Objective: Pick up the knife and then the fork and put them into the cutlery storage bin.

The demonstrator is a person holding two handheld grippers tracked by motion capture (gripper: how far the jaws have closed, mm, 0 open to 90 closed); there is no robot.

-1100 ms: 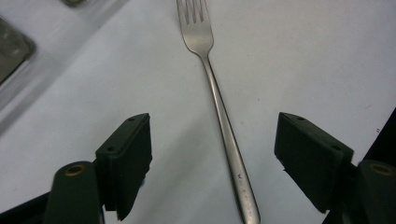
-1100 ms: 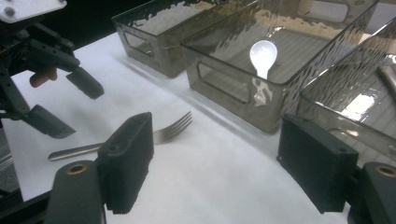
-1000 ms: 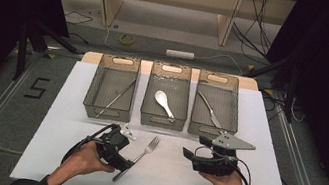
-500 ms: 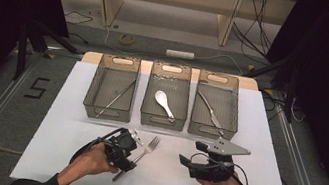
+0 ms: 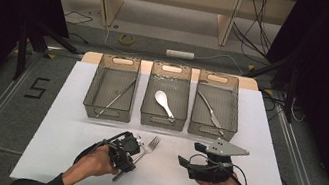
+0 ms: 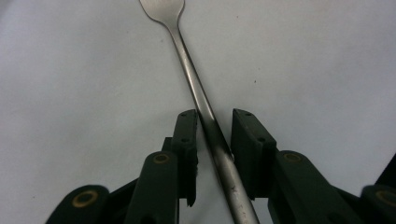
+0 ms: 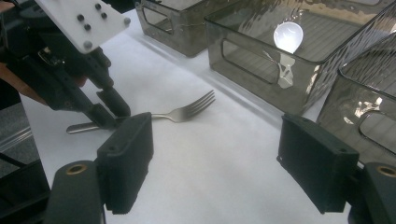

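— What has changed since the earlier frame?

— Lowered onto the fork (image 5: 142, 150) is the left gripper (image 5: 128, 153); it was held a little higher and farther left before. Its jaws have just been closing, and the handle is now seen between them in the left gripper view. The right gripper (image 5: 193, 166) has hardly been shifted.

— Which step is judged to be in hand?

— The grasp of the fork, most likely for sorting into one of the three bins (image 5: 162, 121) at the back of the table (image 5: 268, 155).

— Is the fork pinched yet?

— Not quite, it seems. One pad (image 6: 187, 140) lies against the handle, while a thin gap is left at the other. The right gripper is held spread wide, with nothing between its jaws.

— What is called for next?

— The last of the closing, then a level lift, so that the thin handle is not rolled out of the pads.

— How is the fork laid?

— Flat on the table, near the front edge. Its long axis runs diagonally; the tines are pointed away towards the bins and slightly right, the handle end back towards the person.
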